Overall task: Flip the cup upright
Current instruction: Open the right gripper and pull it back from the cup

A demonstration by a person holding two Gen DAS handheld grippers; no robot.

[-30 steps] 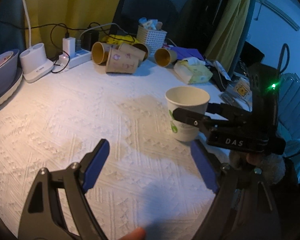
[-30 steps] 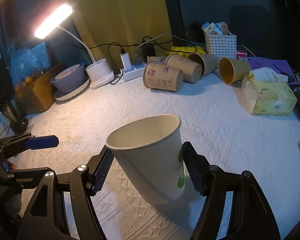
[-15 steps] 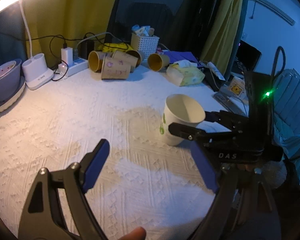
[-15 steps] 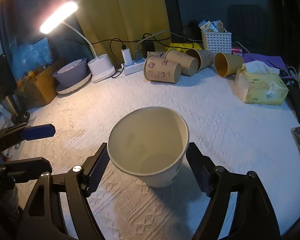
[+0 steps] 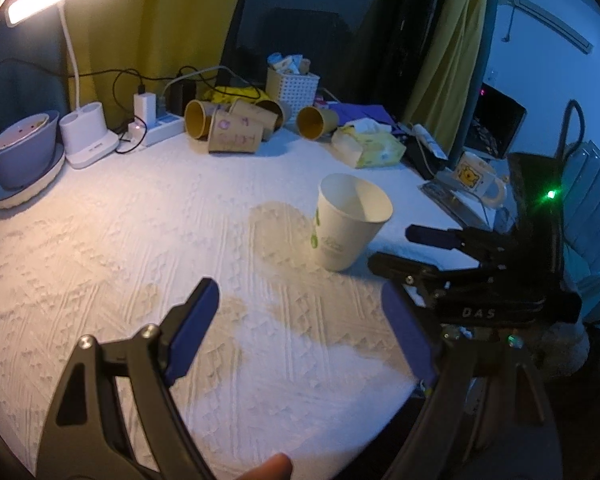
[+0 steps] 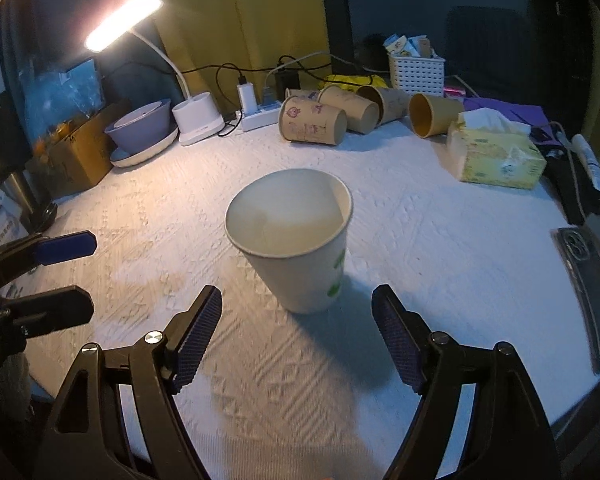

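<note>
A white paper cup (image 6: 296,240) with green print stands upright, mouth up, on the white textured tablecloth (image 6: 440,248). It also shows in the left wrist view (image 5: 346,228). My right gripper (image 6: 298,338) is open and empty, its blue pads just behind the cup and apart from it. It appears in the left wrist view (image 5: 396,250) to the right of the cup. My left gripper (image 5: 300,334) is open and empty over the cloth, well in front of the cup.
Several brown paper cups (image 6: 314,126) lie on their sides at the back. A tissue box (image 6: 500,154), white basket (image 6: 416,74), power strip (image 6: 260,114), lit desk lamp (image 6: 198,120) and purple bowl (image 6: 140,124) ring the cloth. A phone (image 6: 588,276) lies at the right edge.
The right gripper set the tilted cup down upright, opened and drew back from it. The left gripper stayed open and moved little.
</note>
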